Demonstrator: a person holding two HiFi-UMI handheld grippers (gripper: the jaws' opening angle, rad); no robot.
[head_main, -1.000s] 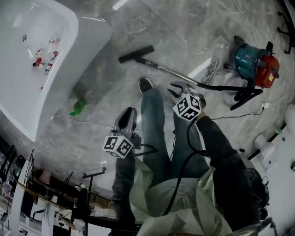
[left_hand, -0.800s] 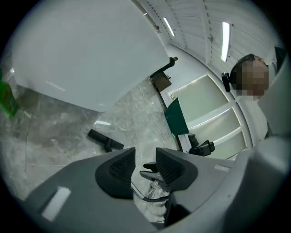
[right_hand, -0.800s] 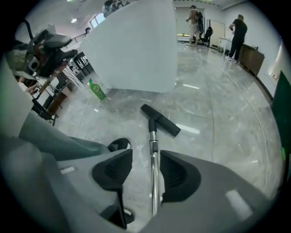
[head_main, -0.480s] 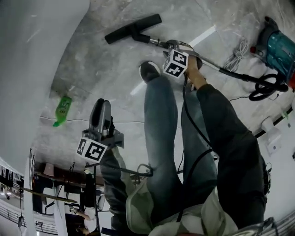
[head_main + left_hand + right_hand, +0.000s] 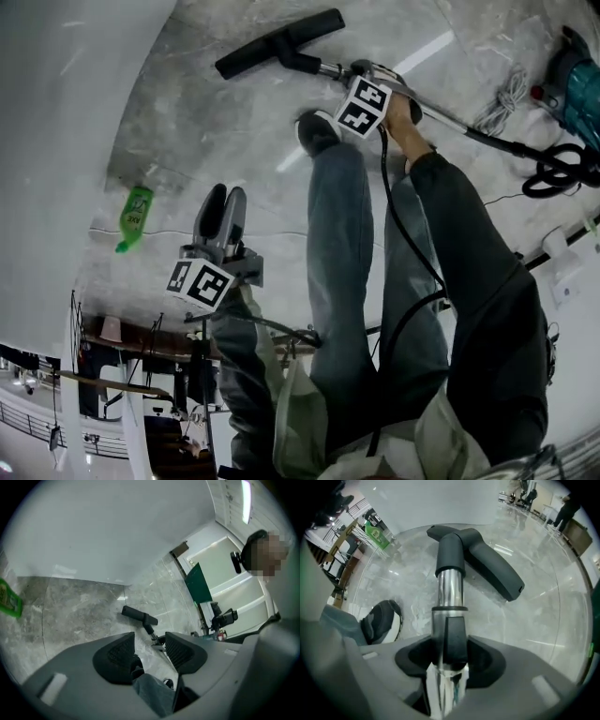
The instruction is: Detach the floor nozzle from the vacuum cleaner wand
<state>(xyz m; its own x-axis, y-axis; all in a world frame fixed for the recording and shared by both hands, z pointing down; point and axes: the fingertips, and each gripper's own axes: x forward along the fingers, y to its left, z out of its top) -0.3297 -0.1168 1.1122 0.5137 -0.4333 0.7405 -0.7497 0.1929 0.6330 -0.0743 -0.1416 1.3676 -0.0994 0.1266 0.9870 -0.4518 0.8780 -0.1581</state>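
Underfoot, grey marbled floor (image 5: pixel 216 141): glossy, carrying every item listed below.

White tub (image 5: pixel 56 141): fills the left side of the head view, its wall rising beside the floor.

Person: seen from above, in jeans (image 5: pixel 342 262) and a dark sleeve (image 5: pixel 478 281). One shoe (image 5: pixel 317 131) is planted near the wand.

Vacuum cleaner body (image 5: pixel 583 80): teal, at the far right edge of the head view and partly cut off. A black hose (image 5: pixel 553 169) loops beside it.

Wand (image 5: pixel 445 114): chrome tube slanting across the floor, running from the hose to the floor nozzle.

Floor nozzle (image 5: pixel 277 42): black, flat on the floor at the top of the head view. Its neck is still sleeved over the wand's end.

Right hand-held gripper (image 5: pixel 361 70): points down onto the wand just behind the nozzle's neck. Its jaws have just been closing slightly. They sit one on each side of the wand's black collar, pads against it.

Left hand-held gripper (image 5: pixel 226 202): held out to the left, well apart from wand and nozzle. Its jaws stand apart and have just been opening. Nothing is gripped; only the jeans and the floor show through the gap.

Coiled cord (image 5: pixel 506 98): pale, on the floor between wand and vacuum cleaner body.

Green bottle (image 5: pixel 134 216): lying on the floor near the tub.
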